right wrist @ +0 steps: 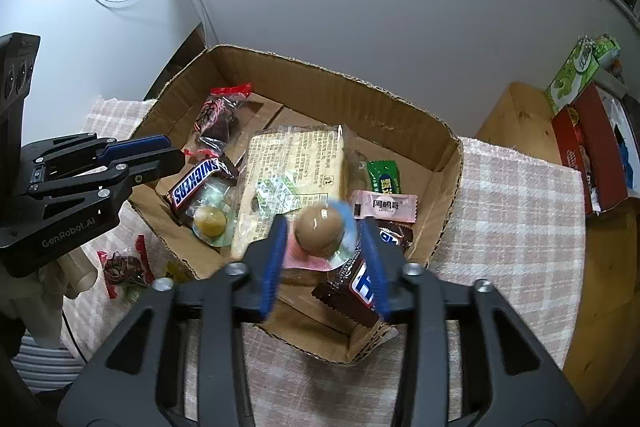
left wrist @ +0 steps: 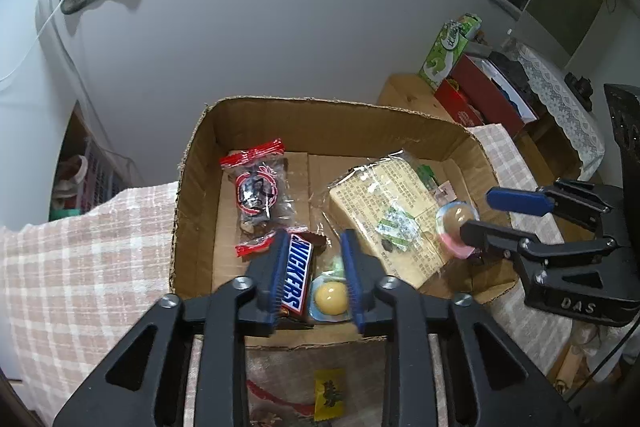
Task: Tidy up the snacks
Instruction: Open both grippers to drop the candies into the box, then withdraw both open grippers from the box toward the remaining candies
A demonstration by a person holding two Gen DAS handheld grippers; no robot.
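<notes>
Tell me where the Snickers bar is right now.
The Snickers bar lies inside the cardboard box at its near-left corner, beside a yellow ball-shaped snack, between the left gripper fingers in the left wrist view.

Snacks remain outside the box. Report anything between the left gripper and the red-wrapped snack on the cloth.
Nothing covers it. The red-wrapped snack lies bare on the checked cloth beside the cardboard box; only the box wall stands between it and the left gripper.
</notes>
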